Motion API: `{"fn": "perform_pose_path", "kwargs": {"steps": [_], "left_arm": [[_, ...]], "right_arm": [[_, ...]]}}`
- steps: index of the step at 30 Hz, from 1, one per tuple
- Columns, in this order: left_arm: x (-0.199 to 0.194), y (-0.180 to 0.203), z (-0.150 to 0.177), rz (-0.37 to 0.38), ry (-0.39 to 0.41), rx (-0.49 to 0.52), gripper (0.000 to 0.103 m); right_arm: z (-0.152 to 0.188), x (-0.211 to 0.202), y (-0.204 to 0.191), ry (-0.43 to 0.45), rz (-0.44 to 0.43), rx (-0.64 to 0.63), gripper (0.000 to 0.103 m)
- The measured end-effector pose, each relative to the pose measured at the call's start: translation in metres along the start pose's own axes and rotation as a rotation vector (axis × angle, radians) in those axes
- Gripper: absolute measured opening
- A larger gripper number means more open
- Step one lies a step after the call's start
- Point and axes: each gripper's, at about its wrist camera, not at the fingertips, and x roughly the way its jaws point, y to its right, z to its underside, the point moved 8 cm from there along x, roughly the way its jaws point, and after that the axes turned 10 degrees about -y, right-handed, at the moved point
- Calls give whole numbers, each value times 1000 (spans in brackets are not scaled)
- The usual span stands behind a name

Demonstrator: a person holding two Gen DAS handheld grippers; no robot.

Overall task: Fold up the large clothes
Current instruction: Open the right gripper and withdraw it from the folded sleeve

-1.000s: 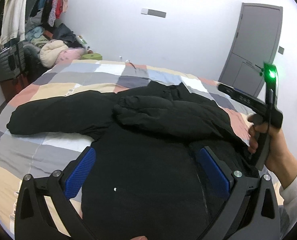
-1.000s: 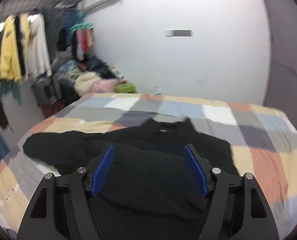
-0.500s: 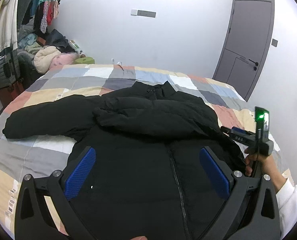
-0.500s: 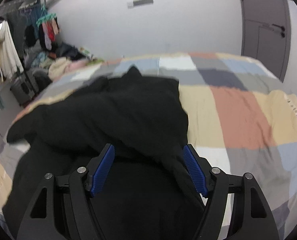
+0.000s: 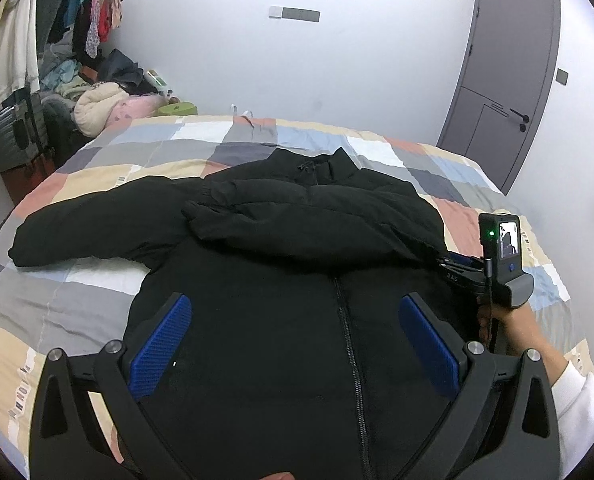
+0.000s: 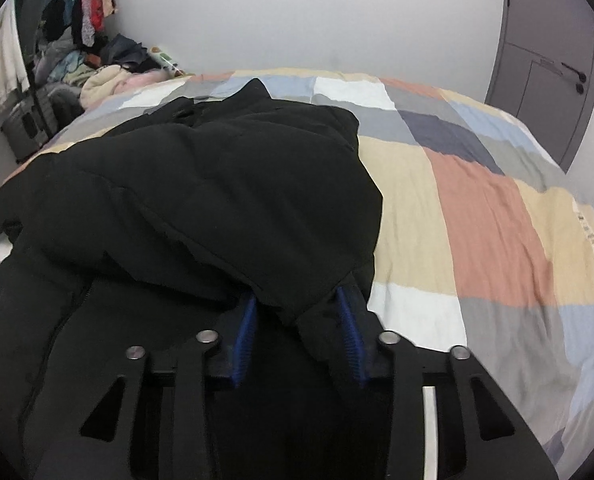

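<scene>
A black jacket (image 5: 297, 320) on a bed of many colours

The blanket (image 6: 477, 208) has big squares of orange, tan, white, grey and light blue. The wall (image 5: 357, 60) is white and the door (image 5: 509, 80) is grey. Both grippers have blue pads (image 5: 161, 348) on black frames. A white sleeve (image 5: 581, 412) shows.

- Even, soft indoor light; the white wall (image 5: 377, 60) reads bright, glare washing out the right edge of the left view.
- Fisheye bends the door (image 5: 509, 80) and bed (image 6: 477, 200); corners are vignetted black.
- The black jacket (image 5: 297, 280) swallows detail, folds barely visible.
- Right view is softer, slightly blurred; left view sharp.
</scene>
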Motion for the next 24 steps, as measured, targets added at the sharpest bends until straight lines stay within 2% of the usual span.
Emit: {"fn": "perform_pose_path", "kwargs": {"steps": [2, 4, 9, 12, 19, 24], "left_arm": [[2, -2, -1, 4, 0, -9, 103], [4, -3, -1, 4, -1, -10, 103], [9, -7, 0, 1, -7, -12, 103], [11, -12, -1, -1, -10, -15, 103], [16, -23, 1, -4, -24, -30, 103], [6, -28, 0, -7, -16, -38, 103]], "right_arm": [[-4, -1, -2, 15, 26, -18, 23], [-9, -7, -4, 54, 45, -32, 21], [-24, -25, 10, 135, 23, 50, 18], [-28, -28, 20, 159, 47, 80, 18], [-26, -13, 42, 118, 72, 148, 17], [-20, -27, 35, 90, 26, 172, 23]]}}
